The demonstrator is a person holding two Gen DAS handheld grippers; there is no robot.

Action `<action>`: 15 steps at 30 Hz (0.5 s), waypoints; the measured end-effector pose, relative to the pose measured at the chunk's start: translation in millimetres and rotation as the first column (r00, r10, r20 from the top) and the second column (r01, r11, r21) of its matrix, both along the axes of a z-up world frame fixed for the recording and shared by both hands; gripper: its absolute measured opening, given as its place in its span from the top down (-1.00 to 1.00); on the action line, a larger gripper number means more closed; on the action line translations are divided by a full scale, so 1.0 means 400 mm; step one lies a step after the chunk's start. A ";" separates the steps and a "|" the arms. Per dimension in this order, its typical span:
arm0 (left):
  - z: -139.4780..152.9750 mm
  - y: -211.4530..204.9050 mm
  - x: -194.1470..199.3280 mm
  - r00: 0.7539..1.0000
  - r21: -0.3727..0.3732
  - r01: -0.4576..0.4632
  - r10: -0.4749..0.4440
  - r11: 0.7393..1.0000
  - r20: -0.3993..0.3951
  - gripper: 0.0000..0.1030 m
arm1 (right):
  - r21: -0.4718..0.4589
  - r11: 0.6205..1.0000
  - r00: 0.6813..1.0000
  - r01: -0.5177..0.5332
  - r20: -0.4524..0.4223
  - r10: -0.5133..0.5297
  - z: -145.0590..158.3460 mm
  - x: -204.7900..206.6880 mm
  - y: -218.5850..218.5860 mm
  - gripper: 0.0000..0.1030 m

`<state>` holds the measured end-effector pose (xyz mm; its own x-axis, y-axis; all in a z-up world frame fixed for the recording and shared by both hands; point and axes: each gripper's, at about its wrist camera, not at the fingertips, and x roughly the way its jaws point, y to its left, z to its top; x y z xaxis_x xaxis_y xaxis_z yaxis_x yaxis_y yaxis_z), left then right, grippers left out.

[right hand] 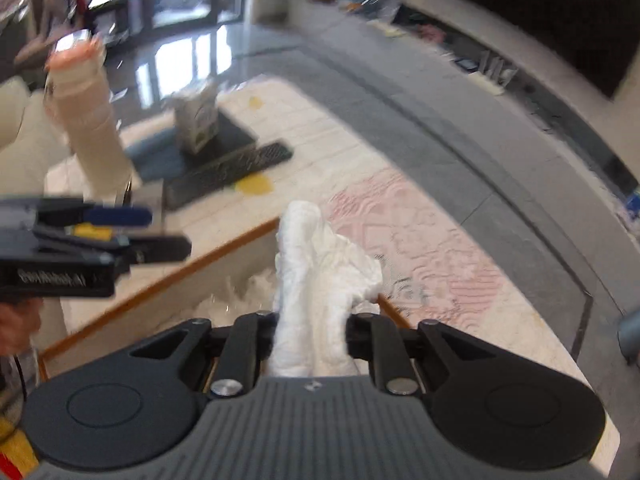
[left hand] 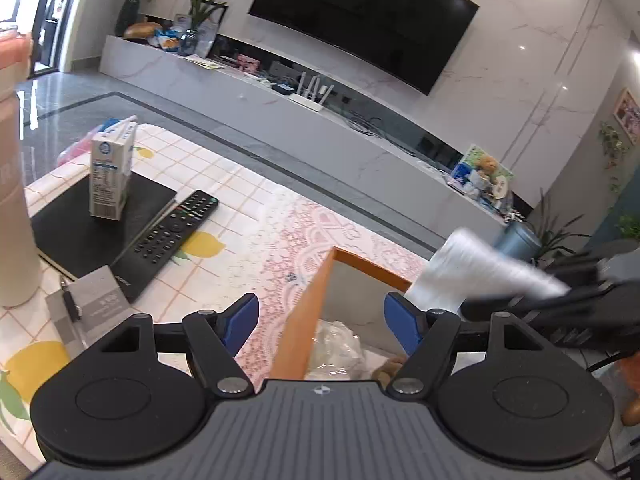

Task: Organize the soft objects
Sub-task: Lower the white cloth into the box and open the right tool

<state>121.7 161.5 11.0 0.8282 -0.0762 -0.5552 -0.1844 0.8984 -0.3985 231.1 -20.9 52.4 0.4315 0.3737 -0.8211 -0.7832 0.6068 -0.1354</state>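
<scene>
Left wrist view: your left gripper (left hand: 320, 322) hangs with its blue pads spread wide and nothing between them. It points down at the near corner of the orange-rimmed box (left hand: 308, 304), whose edge runs up between the pads. Inside the box, low in the frame, lies a crumpled clear plastic bag (left hand: 338, 344), and something tan just shows at the bottom edge; you cannot tell what it is. At the right, your right gripper (left hand: 560, 300) comes in from the side carrying a white cloth (left hand: 472, 272). The cloth's long axis slants up and left, and its free end is over the far rim of the box. A remote (left hand: 172, 236), a milk carton (left hand: 112, 172) on a black notebook (left hand: 96, 228) and a tall bottle (left hand: 12, 200) stand well apart on the table, off to the left.

Right wrist view, blurred: your right gripper (right hand: 310, 332) is clamped on the white cloth (right hand: 316, 276), which runs straight out along the fingers. Below and just ahead sits the box (right hand: 168, 276) with the plastic bag (right hand: 248, 292) in it. Your left gripper (right hand: 132, 232) is level at the left, beside the box rim.

Judgement: the right hand is the nearer one to finish; the drop turns on bringing the cloth's tip inside the rim before opening.
</scene>
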 end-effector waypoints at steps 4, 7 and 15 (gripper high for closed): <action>-0.002 0.006 -0.011 0.998 -0.002 -0.063 0.063 0.998 -0.001 -0.60 | -0.043 0.993 0.993 -0.115 -0.028 0.113 -0.107 0.034 0.014 0.71; 0.003 0.001 -0.011 0.999 0.008 -0.046 0.045 0.999 0.012 -0.60 | -0.061 0.988 0.990 -0.139 -0.001 0.139 -0.165 0.055 0.023 0.71; -0.017 -0.003 0.009 0.998 -0.005 -0.059 0.059 0.998 -0.019 -0.57 | -0.332 0.926 0.980 -0.179 0.021 0.197 -0.339 0.109 0.083 0.72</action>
